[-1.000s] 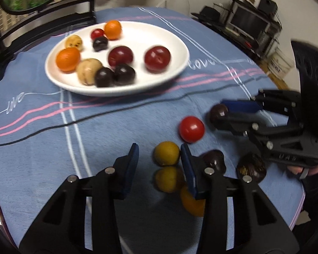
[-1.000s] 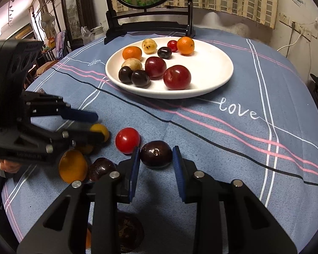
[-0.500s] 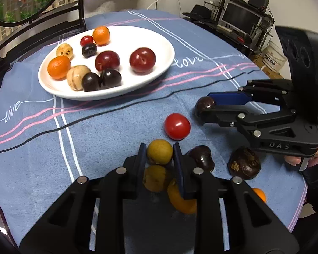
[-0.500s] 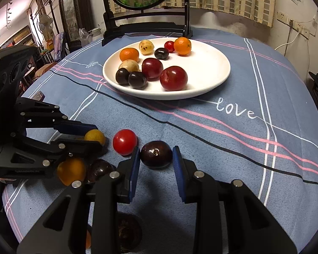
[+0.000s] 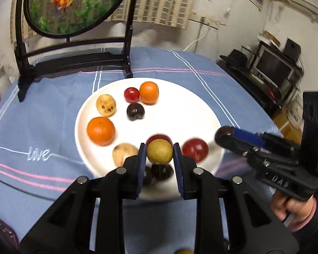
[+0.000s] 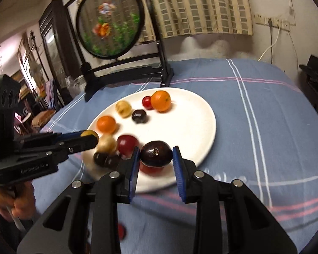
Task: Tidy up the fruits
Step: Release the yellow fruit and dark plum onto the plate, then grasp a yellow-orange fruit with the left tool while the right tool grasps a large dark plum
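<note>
My left gripper [image 5: 159,155] is shut on a yellow-green fruit [image 5: 159,151] and holds it above the near rim of the white plate [image 5: 184,110]. My right gripper [image 6: 156,158] is shut on a dark purple plum [image 6: 156,153] and holds it over the plate's [image 6: 193,114] near edge. The right gripper also shows at the right of the left wrist view [image 5: 222,134]. The left gripper shows at the left of the right wrist view [image 6: 89,136]. The plate holds two oranges [image 5: 100,130], red plums [image 5: 195,149], dark plums [image 5: 135,111] and tan fruits [image 5: 106,105].
A black stand with a round painted screen [image 5: 74,6] stands behind the plate on the blue tablecloth [image 5: 31,127]. A red fruit [image 6: 122,230] lies on the cloth under my right gripper. Shelves with electronics [image 5: 273,67] stand off the table's right side.
Both grippers have lifted their fruits off the cloth and moved forward to the plate. The left gripper closed on the yellow-green fruit during this time.
</note>
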